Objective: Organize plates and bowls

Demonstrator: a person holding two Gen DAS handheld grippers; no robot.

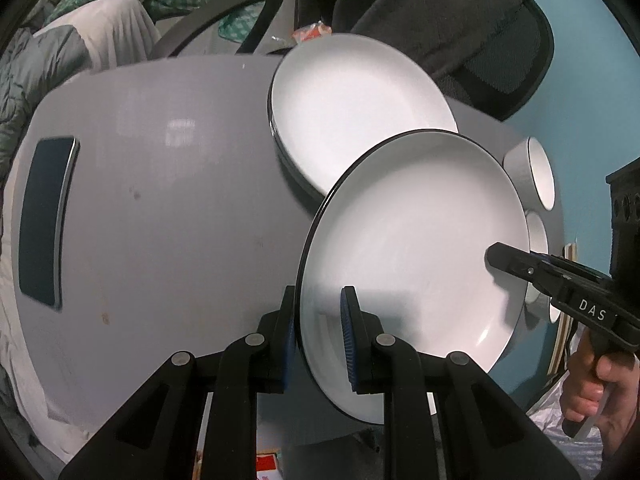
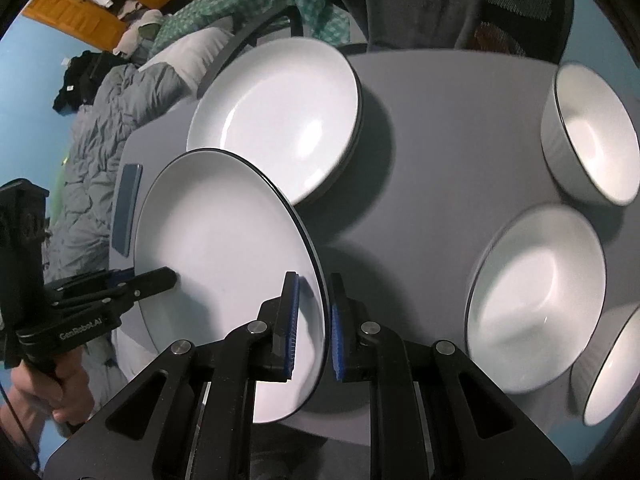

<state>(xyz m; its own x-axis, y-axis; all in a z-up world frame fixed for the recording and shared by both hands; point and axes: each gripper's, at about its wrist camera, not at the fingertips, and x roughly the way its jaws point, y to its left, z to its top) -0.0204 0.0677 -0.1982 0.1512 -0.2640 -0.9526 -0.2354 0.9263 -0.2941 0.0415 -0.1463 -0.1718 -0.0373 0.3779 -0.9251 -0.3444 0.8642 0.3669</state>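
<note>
A white plate with a thin dark rim is held up off the grey counter, tilted, with one hand-held gripper on each side of it. The left hand-held gripper is clamped on the plate's near left edge, one blue pad on the face and the other behind the rim. The right hand-held gripper pinches the opposite edge the same way, its jaws nearly closed with the rim between them. In each wrist view the other tool shows at the plate's far side, with a hand wrapped around its handle.

Beyond the lifted plate, toward the far side of the counter, sits a stack of plates; how many are in it is hard to tell from here. To the right stand three white bowls, apart from one another, the nearest cut off by the edge of the view. A dark phone lies flat at the left end of the counter. Behind it are a bed with a grey quilt and a black chair draped with dark cloth.
</note>
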